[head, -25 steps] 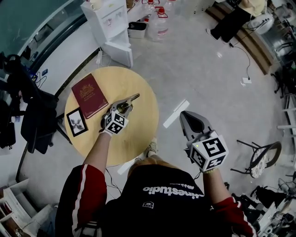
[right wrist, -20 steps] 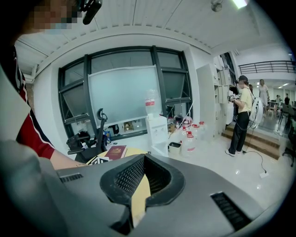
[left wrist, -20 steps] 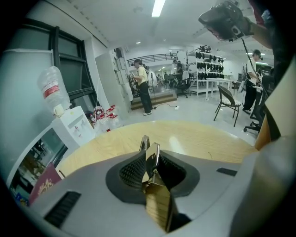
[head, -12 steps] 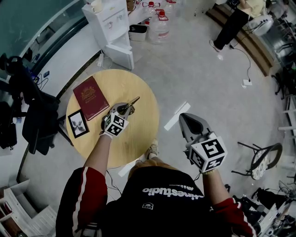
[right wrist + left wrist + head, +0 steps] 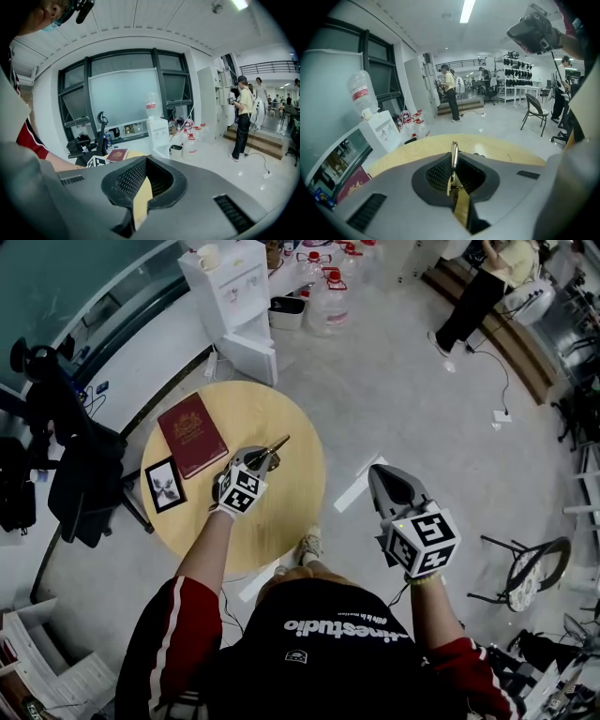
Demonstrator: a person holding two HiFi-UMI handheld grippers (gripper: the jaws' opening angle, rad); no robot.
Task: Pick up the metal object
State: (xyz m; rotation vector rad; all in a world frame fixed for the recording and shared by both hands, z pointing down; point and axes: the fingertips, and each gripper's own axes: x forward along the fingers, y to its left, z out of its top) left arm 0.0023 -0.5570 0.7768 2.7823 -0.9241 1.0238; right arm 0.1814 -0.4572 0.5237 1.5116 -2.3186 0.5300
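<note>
- Now our left gripper is clamped on the metal object. Its jaws have just been closing, and the thin brass-coloured strip stands edge-on between the pads, with its tip poking out past them.
- The metal object is therefore over the round wooden table, about the table's middle, and points toward the table's far-right rim. We cannot tell whether it is clear of the top.
- 2 other things lie on the table's left part. A red book sits toward the far-left rim, and a small framed picture sits at the left rim, nearer us. Both are apart from the left gripper.
- Our right gripper hangs off the table's right side, over the floor. Its jaws are together with nothing between them.
- Beyond the table's far rim stands a white water dispenser, with water jugs on the floor beside it.
- A dark chair draped with clothes crowds the table's left rim.
- The table's right half and near part are bare wood.
- Right of the table the floor is open, crossed by 1 white strip near the rim.
- A standing person and a folding chair are well apart from the table.
</note>
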